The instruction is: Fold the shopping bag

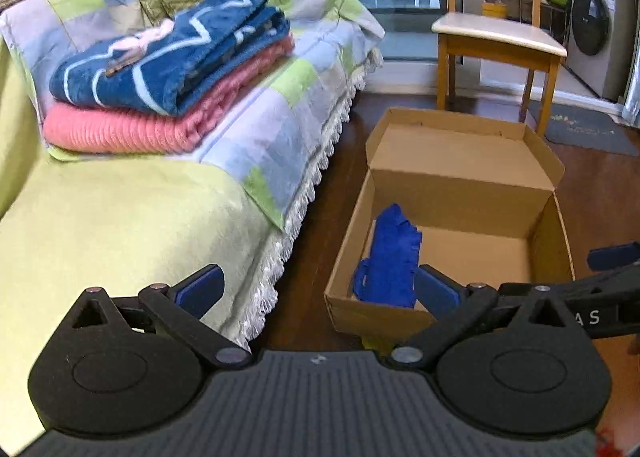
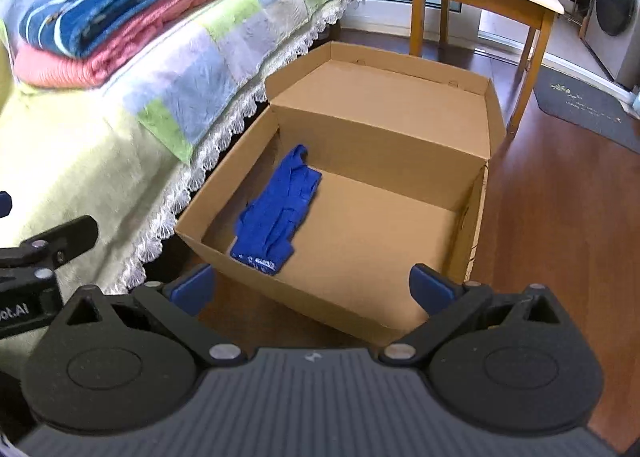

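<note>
Blue folded bag (image 2: 276,213) in cardboard box (image 2: 400,129)

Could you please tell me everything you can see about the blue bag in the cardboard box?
The blue bag is a folded, crumpled bundle of thin, bright blue material, long and narrow. It lies on the floor of the open cardboard box, along the wall nearest the sofa, one end near the front wall. Neither gripper touches it; both are open above the box.

We see a dark wooden floor (image 2: 560,217) carrying an open cardboard box (image 2: 380,129), a wooden chair (image 1: 496,33) and a grey mat (image 2: 584,105). Beside the box stands a sofa (image 1: 120,225) under a patchwork cover (image 1: 280,105), bearing a pink blanket (image 1: 132,129).
</note>
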